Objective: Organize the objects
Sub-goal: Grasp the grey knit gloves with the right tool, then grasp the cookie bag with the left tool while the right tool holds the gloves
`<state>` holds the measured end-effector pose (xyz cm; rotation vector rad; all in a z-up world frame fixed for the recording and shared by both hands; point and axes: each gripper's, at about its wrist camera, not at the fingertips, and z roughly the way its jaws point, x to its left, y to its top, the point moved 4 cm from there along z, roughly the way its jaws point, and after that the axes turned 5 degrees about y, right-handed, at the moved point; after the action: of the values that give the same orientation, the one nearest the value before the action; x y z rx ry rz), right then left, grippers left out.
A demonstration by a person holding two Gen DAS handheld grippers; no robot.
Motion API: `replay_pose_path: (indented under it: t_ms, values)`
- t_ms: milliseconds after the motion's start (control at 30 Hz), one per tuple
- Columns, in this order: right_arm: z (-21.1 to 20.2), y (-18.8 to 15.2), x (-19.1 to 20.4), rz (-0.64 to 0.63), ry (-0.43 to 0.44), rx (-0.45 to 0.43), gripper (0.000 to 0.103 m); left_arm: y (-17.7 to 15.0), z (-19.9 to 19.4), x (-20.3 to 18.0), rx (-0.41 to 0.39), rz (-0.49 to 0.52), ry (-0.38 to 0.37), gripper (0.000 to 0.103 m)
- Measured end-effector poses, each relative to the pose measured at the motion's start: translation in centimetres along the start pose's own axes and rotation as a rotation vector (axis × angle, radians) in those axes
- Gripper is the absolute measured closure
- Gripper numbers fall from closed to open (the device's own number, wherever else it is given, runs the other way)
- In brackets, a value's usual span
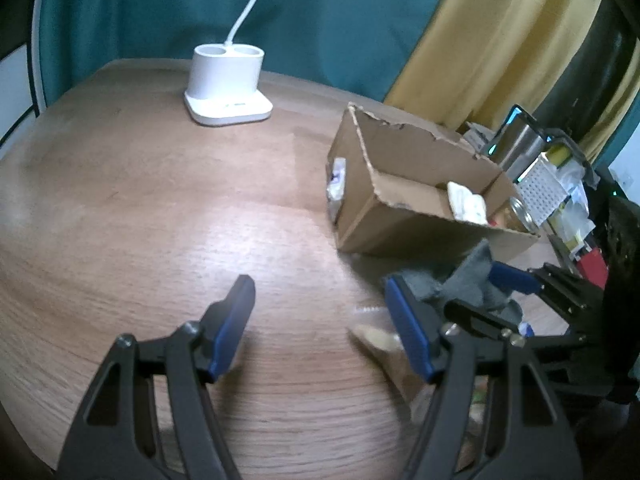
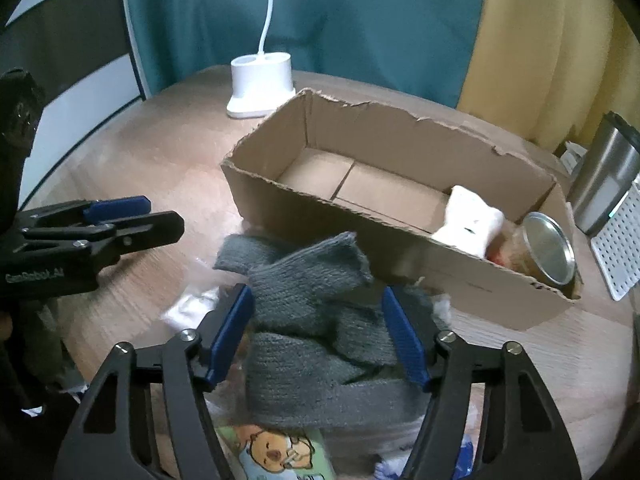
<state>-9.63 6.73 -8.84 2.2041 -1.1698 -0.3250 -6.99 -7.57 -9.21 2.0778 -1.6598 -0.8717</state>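
Observation:
An open cardboard box (image 2: 280, 196) lies on the wooden table (image 1: 140, 208); it also shows in the left wrist view (image 1: 384, 220). Inside it are a white packet (image 2: 470, 220) and a jar with a metal lid (image 2: 548, 248). A grey knitted cloth (image 2: 312, 320) lies in front of the box, between the open jaws of my right gripper (image 2: 318, 332), which is wide open around it. My left gripper (image 1: 320, 320) is open and empty over bare table, left of the cloth (image 1: 472, 280). It shows at the left of the right wrist view (image 2: 132, 216).
A white desk-lamp base (image 1: 228, 88) stands at the table's far side. A steel tumbler (image 2: 608, 180) and a perforated white panel (image 2: 620, 240) stand right of the box. Plastic packets, one with a cartoon bear (image 2: 276, 456), lie under the cloth. Curtains hang behind.

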Motion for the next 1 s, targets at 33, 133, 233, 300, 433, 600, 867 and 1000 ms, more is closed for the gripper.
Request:
replay_pose_path:
  t_ms: [33,133,233,300,433,600,867,1000]
  values:
    - [0.2,0.0,0.1,-0.006,-0.001,0.002,0.038,-0.1,0.1,0.0,0.004,0.002,-0.001,0.034]
    - [0.7,0.1,0.5,-0.017,0.020,0.015,0.058,-0.3,0.3,-0.3,0.014,0.005,-0.010,0.034]
    - [0.8,0.0,0.7,-0.029,0.030,0.014,0.062,-0.5,0.3,-0.8,0.022,0.012,-0.020,0.033]
    - [0.7,0.0,0.5,-0.022,0.050,0.010,0.066,-0.7,0.3,-1.2,0.025,0.019,-0.024,0.033]
    - [-0.2,-0.1,0.2,-0.011,0.061,-0.017,0.068,-0.8,0.0,-2.2,0.025,0.036,-0.032,0.033]
    - [-1.6,-0.2,-0.5,0.008,0.054,-0.055,0.068,-1.0,0.0,-3.5,0.034,0.061,-0.033,0.033]
    - [-4.2,-0.5,-2.1,0.038,0.046,-0.121,0.068,-2.1,0.9,-6.1,0.079,0.107,-0.038,0.033]
    - [-5.3,-0.9,-3.2,0.058,0.042,-0.147,0.068,-2.7,1.8,-6.9,0.112,0.124,-0.012,0.033]
